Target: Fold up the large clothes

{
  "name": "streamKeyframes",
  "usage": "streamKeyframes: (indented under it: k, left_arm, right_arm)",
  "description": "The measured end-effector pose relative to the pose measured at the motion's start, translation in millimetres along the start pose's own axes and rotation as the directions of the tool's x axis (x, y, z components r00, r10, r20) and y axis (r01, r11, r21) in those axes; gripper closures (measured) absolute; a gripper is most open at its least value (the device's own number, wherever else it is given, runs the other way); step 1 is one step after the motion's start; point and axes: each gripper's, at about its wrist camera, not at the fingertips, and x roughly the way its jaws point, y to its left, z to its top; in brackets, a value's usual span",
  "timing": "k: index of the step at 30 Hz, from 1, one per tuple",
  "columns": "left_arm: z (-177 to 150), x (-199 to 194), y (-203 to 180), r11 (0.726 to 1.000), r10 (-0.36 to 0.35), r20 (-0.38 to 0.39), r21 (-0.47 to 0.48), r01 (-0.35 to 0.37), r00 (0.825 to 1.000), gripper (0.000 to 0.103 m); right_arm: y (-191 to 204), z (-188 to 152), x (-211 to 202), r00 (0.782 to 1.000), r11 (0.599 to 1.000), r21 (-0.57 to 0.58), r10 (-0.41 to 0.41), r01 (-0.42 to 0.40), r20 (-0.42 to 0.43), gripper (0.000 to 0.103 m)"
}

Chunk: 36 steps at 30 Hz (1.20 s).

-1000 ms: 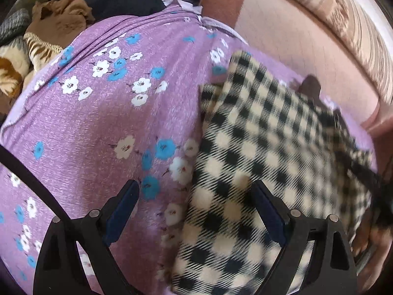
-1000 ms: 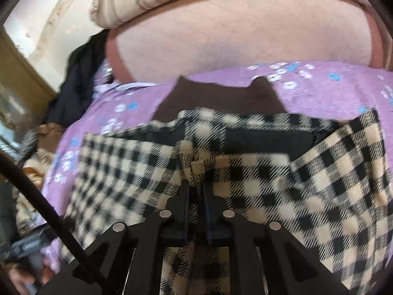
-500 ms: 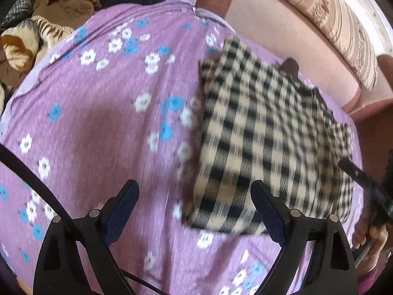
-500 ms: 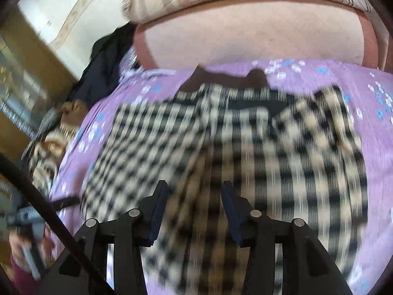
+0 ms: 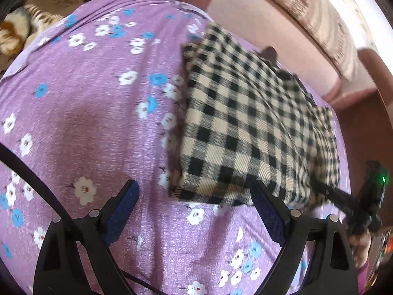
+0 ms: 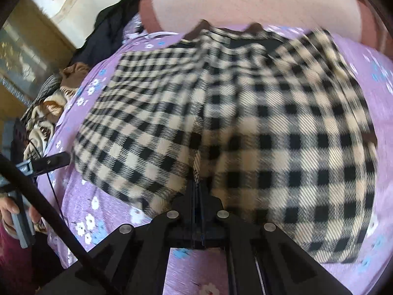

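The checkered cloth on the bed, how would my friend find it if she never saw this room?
Look at the purple flowered bedsheet covering the bed. On it, near the pink headboard, lies the checkered garment, partly folded. It is the only thing with black and cream squares; the clothes pile at the bed's far edge is brown, striped and dark.

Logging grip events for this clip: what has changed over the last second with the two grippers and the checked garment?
The right gripper let go of the black-and-cream checked garment, backed toward its near edge, and has just closed its jaws on a fold there. The left gripper drew back off the garment. Unchanged: left jaws open and empty, garment folded on the purple floral sheet.
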Motion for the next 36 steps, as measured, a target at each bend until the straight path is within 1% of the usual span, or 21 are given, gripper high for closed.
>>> streamKeyframes:
  k: [2,4,5,6,7,8,10,11,13,16,19,21,23,24,26,28,30,32,33,35,36]
  left_arm:
    - [1.9,2.5,-1.7,1.000,0.008,0.006,0.020,-0.008,1.000,0.012]
    - [3.7,5.9,-0.3,1.000,-0.014,0.007,0.003,0.014,1.000,0.012]
    - [4.2,8.1,0.7,0.999,-0.041,0.001,-0.010,0.041,0.999,0.015]
    - [3.7,11.7,0.4,0.997,-0.077,-0.018,-0.017,0.077,0.997,0.027]
    - [3.2,15.7,-1.6,0.996,-0.094,-0.038,-0.008,0.094,0.995,0.036]
    - [1.6,19.4,-4.0,0.996,-0.088,-0.054,0.011,0.089,0.995,0.048]
    - [-0.5,20.9,-8.2,0.997,-0.057,-0.045,0.047,0.059,0.997,0.068]
    - [-1.2,19.7,-10.6,0.997,-0.044,-0.047,0.069,0.047,0.998,0.089]
    - [-2.9,13.6,-12.5,0.997,-0.032,-0.030,0.076,0.034,0.999,0.093]
    - [-6.3,7.0,-13.8,0.995,0.015,-0.028,0.104,-0.012,0.999,0.095]
    - [-7.9,14.9,-12.2,0.993,0.060,-0.062,0.103,-0.053,0.996,0.096]
    - [-8.5,11.6,-17.0,0.991,0.078,-0.059,0.115,-0.071,0.995,0.097]
    - [-9.0,8.0,-20.0,0.989,0.092,-0.053,0.125,-0.085,0.994,0.098]
    - [-9.3,7.0,-21.8,0.987,0.100,-0.050,0.129,-0.093,0.994,0.098]
    - [-9.4,4.0,-25.5,0.982,0.118,-0.023,0.148,-0.113,0.993,0.096]
    - [-7.3,-1.4,-32.5,0.976,0.143,0.007,0.162,-0.143,0.990,0.087]
    - [-5.4,-11.0,-40.1,0.977,0.119,0.056,0.170,-0.127,0.991,0.055]
    - [-4.1,-22.3,-45.7,0.981,0.077,0.117,0.169,-0.096,0.990,0.042]
    - [-3.3,-27.9,-49.0,0.983,0.057,0.157,0.163,-0.083,0.986,0.035]
    - [-2.6,-30.5,-52.8,0.985,0.041,0.197,0.154,-0.073,0.979,0.029]
    - [-0.9,-27.0,-55.5,0.986,0.038,0.198,0.153,-0.069,0.979,0.029]
  right_arm:
    - [-5.3,-1.1,1.5,1.000,0.999,0.036,0.028,-0.028,0.002,0.100]
    - [-4.6,-0.4,0.5,0.999,0.998,0.043,0.049,-0.049,0.009,0.098]
    - [-6.0,0.3,0.2,0.997,0.996,0.058,0.072,-0.073,0.011,0.098]
    - [-10.3,0.2,-1.9,0.996,0.993,0.073,0.089,-0.089,0.013,0.095]
    - [-12.1,0.6,-2.6,0.994,0.990,0.092,0.110,-0.111,0.014,0.088]
    - [-15.5,0.1,-3.4,0.992,0.986,0.109,0.126,-0.127,0.017,0.085]
    - [-18.1,-1.6,-5.5,0.991,0.983,0.123,0.132,-0.134,0.021,0.083]
    - [-17.9,-2.3,-7.9,0.992,0.984,0.122,0.128,-0.130,0.023,0.082]
    - [-18.1,-3.4,-17.8,0.993,0.987,0.105,0.117,-0.119,0.031,0.072]
    - [-21.1,-3.4,-42.6,0.992,0.991,0.076,0.101,-0.107,0.078,0.063]
    - [-33.5,2.5,-59.6,0.990,0.993,0.100,0.056,-0.069,0.126,0.061]
    - [-50.9,6.9,-73.1,0.987,0.989,0.143,-0.005,-0.019,0.164,0.061]
    - [-73.8,10.7,-88.4,0.975,0.975,0.214,-0.097,0.053,0.198,0.056]
    - [-85.4,11.5,-94.4,0.967,0.964,0.253,-0.141,0.086,0.210,0.050]
    - [-107.8,14.0,-101.1,0.951,0.937,0.320,-0.216,0.138,0.223,0.048]
    - [-123.3,20.7,-98.6,0.949,0.925,0.346,-0.238,0.157,0.206,0.048]
    - [-136.3,32.1,-93.9,0.947,0.914,0.369,-0.255,0.171,0.194,0.048]
    - [-140.8,44.7,-88.9,0.939,0.905,0.382,-0.277,0.184,0.203,0.046]
    - [-143.4,53.0,-87.4,0.934,0.906,0.381,-0.283,0.186,0.218,0.042]
    - [-141.2,73.0,-75.2,0.928,0.914,0.349,-0.299,0.210,0.224,0.041]
    - [-138.7,83.5,-67.6,0.926,0.917,0.327,-0.306,0.226,0.219,0.041]
